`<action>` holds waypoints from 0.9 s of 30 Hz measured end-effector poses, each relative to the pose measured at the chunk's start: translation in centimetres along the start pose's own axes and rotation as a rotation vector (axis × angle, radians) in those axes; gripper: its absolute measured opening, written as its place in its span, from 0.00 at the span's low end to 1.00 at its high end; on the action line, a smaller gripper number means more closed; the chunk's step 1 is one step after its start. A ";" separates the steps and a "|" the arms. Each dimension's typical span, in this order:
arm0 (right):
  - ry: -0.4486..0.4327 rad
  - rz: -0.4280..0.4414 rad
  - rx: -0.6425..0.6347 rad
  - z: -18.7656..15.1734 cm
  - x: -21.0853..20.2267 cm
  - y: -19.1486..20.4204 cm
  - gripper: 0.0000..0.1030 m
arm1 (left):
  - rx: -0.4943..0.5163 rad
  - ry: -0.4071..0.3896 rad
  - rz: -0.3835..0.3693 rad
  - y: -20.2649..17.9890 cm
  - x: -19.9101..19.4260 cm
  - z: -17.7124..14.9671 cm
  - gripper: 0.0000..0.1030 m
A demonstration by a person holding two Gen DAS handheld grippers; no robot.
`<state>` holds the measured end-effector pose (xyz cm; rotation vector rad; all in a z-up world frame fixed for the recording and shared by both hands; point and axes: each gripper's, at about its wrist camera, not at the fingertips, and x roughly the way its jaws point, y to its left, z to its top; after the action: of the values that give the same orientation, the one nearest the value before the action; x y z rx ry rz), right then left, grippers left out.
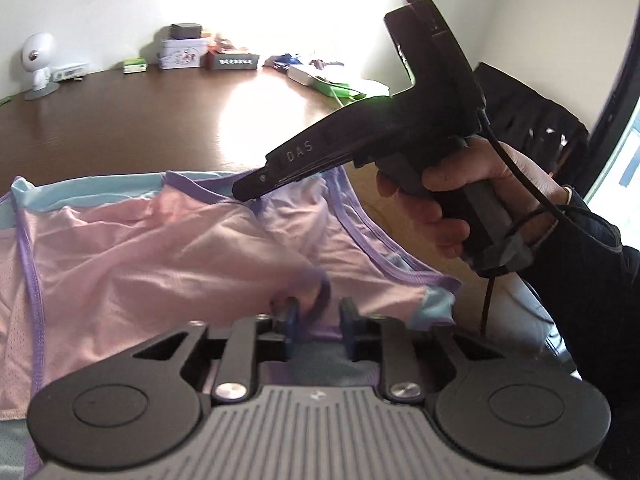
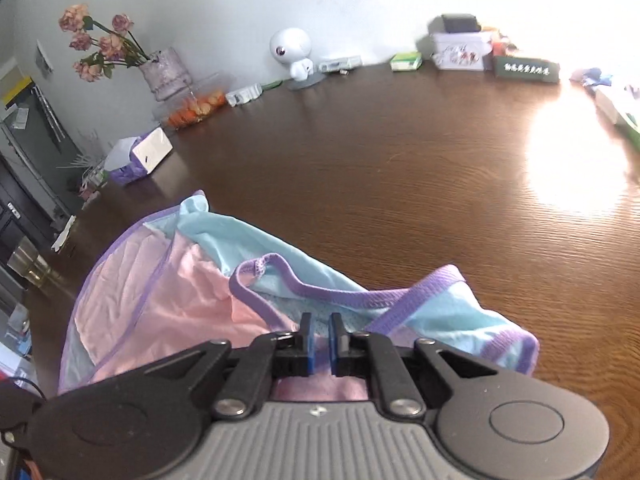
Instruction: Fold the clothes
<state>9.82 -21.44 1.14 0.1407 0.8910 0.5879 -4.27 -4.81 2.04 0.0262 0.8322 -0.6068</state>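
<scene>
the pink mesh garment (image 1: 132, 264) with purple trim and pale blue panels lies crumpled on the glossy brown desk (image 2: 400, 168), its near edge hidden under both tools. left gripper (image 1: 318, 316) jaws spread, purple trim between them; right gripper (image 2: 319, 334) jaws narrowly parted over the fabric.

Dark wood table (image 2: 400, 168), white wall (image 2: 240, 0), sun glare; flower vase (image 2: 164, 72) at back.

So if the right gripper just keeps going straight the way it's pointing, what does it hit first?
Most likely the garment. The right gripper angles down at the light blue mesh just inside the purple neckline trim, with the wooden table under it. How far off the cloth lies is hard to judge.
</scene>
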 end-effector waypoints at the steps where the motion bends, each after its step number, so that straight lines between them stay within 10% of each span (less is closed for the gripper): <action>1: -0.018 0.001 0.000 -0.5 -0.8 0.0 0.13 | -0.004 0.004 0.014 0.4 -0.4 -0.4 0.37; 8: -0.048 0.128 -0.041 -4.2 -4.0 1.7 0.13 | -0.006 0.046 0.115 0.5 0.1 -0.6 0.36; 13: -0.058 0.178 -0.068 -6.8 -5.7 2.2 0.13 | -0.025 0.042 0.161 0.6 0.0 -0.7 0.01; 23: -0.010 0.241 -0.167 -9.2 -5.1 4.2 0.26 | -0.122 -0.047 0.176 1.4 -3.6 -1.8 0.01; 27: -0.057 0.190 -0.061 -8.5 -4.1 4.1 0.02 | -0.097 -0.068 0.155 0.7 -4.1 -2.1 0.01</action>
<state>-0.41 -21.24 0.03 0.1880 0.8089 0.7837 -7.48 -1.61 3.29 -0.0179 0.7852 -0.4185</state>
